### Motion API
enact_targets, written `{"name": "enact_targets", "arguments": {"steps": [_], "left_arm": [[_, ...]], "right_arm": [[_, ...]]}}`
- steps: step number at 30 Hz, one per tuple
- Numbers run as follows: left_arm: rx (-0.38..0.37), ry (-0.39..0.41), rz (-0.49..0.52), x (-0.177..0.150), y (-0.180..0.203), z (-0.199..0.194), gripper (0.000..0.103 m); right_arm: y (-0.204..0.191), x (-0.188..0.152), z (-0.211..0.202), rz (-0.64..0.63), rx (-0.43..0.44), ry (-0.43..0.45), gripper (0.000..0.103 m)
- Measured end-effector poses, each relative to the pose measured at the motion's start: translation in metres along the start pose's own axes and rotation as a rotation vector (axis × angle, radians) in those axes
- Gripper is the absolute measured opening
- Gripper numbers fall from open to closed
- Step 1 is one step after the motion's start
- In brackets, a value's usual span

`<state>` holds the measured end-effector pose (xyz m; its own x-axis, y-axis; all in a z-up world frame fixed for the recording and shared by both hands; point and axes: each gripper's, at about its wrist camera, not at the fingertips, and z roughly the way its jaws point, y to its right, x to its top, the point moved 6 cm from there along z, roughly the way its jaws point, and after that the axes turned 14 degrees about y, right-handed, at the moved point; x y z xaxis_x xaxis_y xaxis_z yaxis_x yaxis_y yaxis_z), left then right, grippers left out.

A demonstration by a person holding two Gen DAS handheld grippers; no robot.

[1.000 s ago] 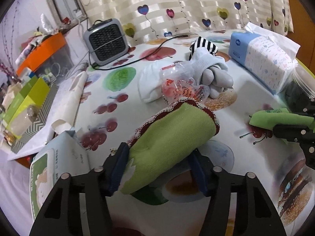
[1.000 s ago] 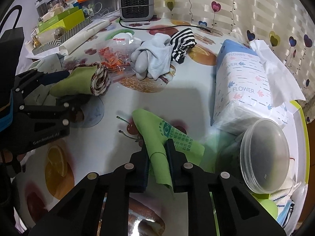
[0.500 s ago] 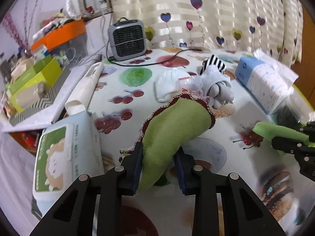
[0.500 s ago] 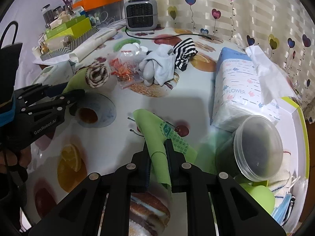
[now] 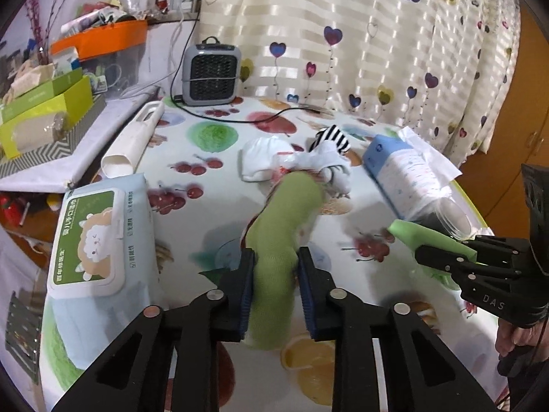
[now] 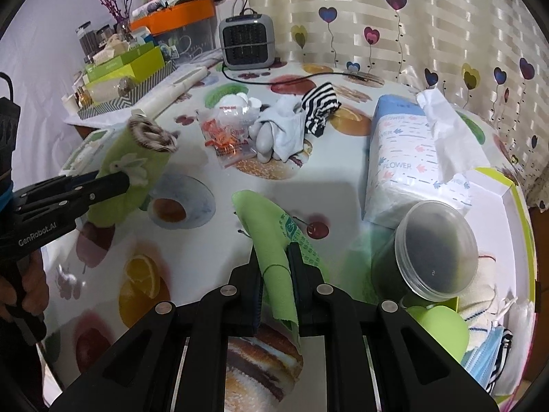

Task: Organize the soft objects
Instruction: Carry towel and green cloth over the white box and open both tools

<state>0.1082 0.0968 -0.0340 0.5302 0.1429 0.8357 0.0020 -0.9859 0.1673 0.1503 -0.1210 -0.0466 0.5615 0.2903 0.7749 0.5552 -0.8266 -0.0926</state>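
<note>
My left gripper (image 5: 275, 274) is shut on a rolled green towel (image 5: 284, 226) with a brown lace edge, held above the fruit-print table; it also shows in the right wrist view (image 6: 133, 168). My right gripper (image 6: 274, 267) is shut on a thin bright-green cloth (image 6: 274, 240), lifted off the table; it shows at the right of the left wrist view (image 5: 429, 237). A pile of white and grey socks (image 6: 284, 130) with a black-and-white striped sock (image 6: 320, 106) lies mid-table.
A wet-wipes pack (image 5: 92, 233) lies at the left edge. A tissue pack (image 6: 401, 158), a lidded round tub (image 6: 435, 250) and a green-edged box (image 6: 507, 206) with soft items stand right. A small heater (image 6: 247, 41), its cable and a snack bag (image 6: 226, 130) sit behind.
My left gripper closed on the green towel and raised it off the table. My right gripper rose slightly with the green cloth still in it.
</note>
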Motion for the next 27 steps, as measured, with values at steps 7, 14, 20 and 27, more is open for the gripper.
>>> {"name": "enact_targets", "arguments": {"steps": [7, 14, 20, 27], "left_arm": [[0.005, -0.022, 0.016, -0.008, 0.005, 0.004, 0.019], [-0.007, 0.008, 0.028, 0.002, 0.013, -0.004, 0.017], [-0.064, 0.051, 0.055, 0.022, 0.048, -0.012, 0.017], [-0.186, 0.093, 0.116, 0.047, 0.119, -0.006, 0.017]], "right_arm": [[0.001, -0.001, -0.006, 0.012, 0.006, 0.009, 0.014], [0.005, 0.001, -0.016, 0.024, 0.004, 0.03, 0.014], [0.013, 0.012, -0.036, 0.035, 0.001, 0.089, 0.014], [0.056, 0.024, -0.07, 0.087, -0.069, 0.168, 0.014]]}}
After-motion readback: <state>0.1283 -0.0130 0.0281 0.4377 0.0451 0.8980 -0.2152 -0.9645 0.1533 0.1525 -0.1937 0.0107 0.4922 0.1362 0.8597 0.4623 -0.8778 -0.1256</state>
